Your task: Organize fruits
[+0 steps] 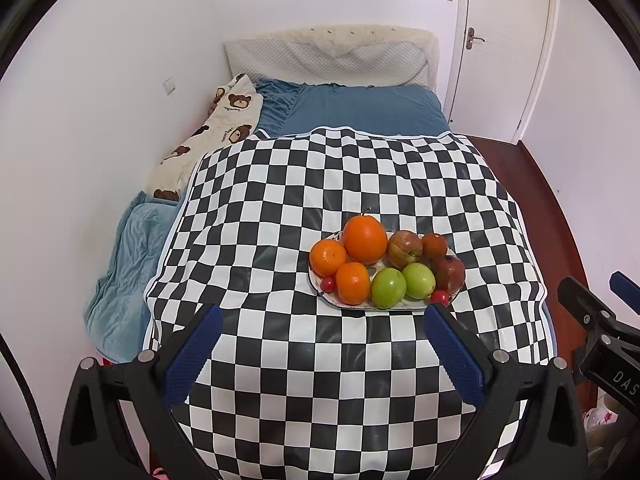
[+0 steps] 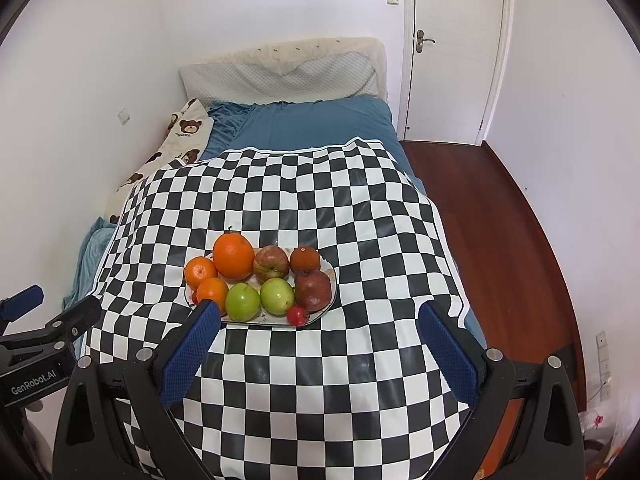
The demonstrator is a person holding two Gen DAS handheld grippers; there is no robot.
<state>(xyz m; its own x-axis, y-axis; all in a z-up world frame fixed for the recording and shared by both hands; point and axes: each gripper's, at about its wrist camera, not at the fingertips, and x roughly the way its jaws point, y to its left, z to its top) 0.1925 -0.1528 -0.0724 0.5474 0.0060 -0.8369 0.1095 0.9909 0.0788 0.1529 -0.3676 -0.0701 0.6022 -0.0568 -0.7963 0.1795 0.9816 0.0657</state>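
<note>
My left gripper point(image 1: 322, 314) hangs above the near part of the checkered cloth point(image 1: 280, 184) that covers the bed point(image 1: 360, 108), its blue-padded fingers point(image 1: 192, 360) spread wide with nothing between them. My right gripper point(image 2: 318, 314) is the same: fingers point(image 2: 448, 352) spread wide, holding nothing, hovering over the cloth on the near side of the fruit.

The fruit all sits on one white plate point(image 1: 400, 307) out in front of both grippers, resting on the cloth. On its left side are three oranges: a big orange point(image 1: 364, 239) at the back, a smaller orange point(image 1: 328, 257) left of it, touching, and another orange point(image 1: 352, 283) in front. Two green apples point(image 1: 388, 287) lie side by side along the near rim. Behind them is a red-green apple point(image 1: 405, 249), and on the right a dark pomegranate point(image 1: 448, 273) with a brownish-orange fruit point(image 1: 434, 245) behind it. A small red cherry-like fruit point(image 1: 328, 284) sits at the left rim, a second one point(image 1: 439, 297) at the near right rim.

In the right wrist view my left finger pad overlaps the plate's near left corner; I cannot tell whether it touches
</note>
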